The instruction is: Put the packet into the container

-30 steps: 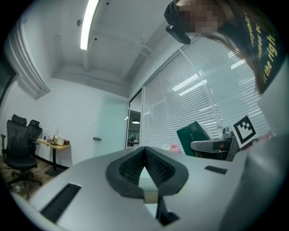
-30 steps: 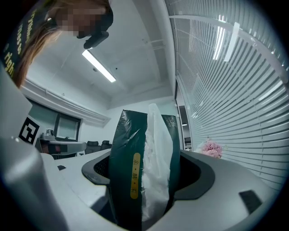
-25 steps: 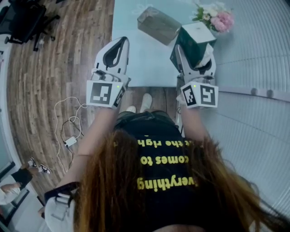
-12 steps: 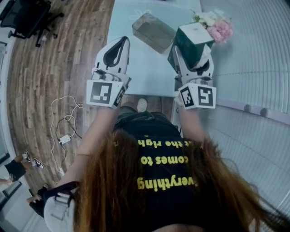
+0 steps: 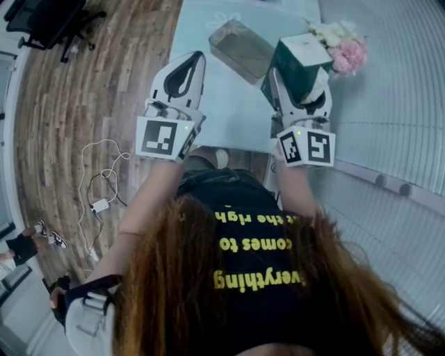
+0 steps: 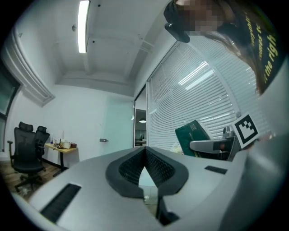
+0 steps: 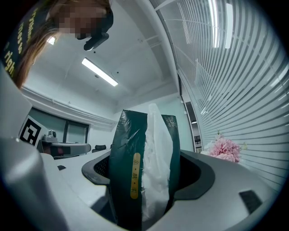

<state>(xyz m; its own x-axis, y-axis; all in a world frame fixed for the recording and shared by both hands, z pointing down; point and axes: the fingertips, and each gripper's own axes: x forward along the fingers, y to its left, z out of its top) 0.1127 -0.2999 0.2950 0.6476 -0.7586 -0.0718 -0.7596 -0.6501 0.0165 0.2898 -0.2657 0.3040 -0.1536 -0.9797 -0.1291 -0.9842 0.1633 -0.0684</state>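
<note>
My right gripper (image 5: 300, 78) is shut on a dark green packet (image 5: 299, 61) with a white top, held up above the table's near right side. The right gripper view fills with that green packet (image 7: 143, 167), clamped between the two dark pads and showing white plastic down its middle. A clear rectangular container (image 5: 241, 50) lies on the pale table (image 5: 236, 104) ahead, between both grippers. My left gripper (image 5: 189, 68) hovers over the table's left edge, shut with nothing in it; its pads (image 6: 145, 168) meet at the tips.
Pink and white flowers (image 5: 342, 46) stand at the table's far right, next to slatted blinds (image 5: 403, 104). Wooden floor (image 5: 90, 97) lies to the left, with an office chair (image 5: 49, 21) and a white cable (image 5: 104, 177). Shoes show under the table's near edge.
Both grippers have shifted slightly right and farther over the table. The packet stays clamped in the right gripper; the left stays shut.
</note>
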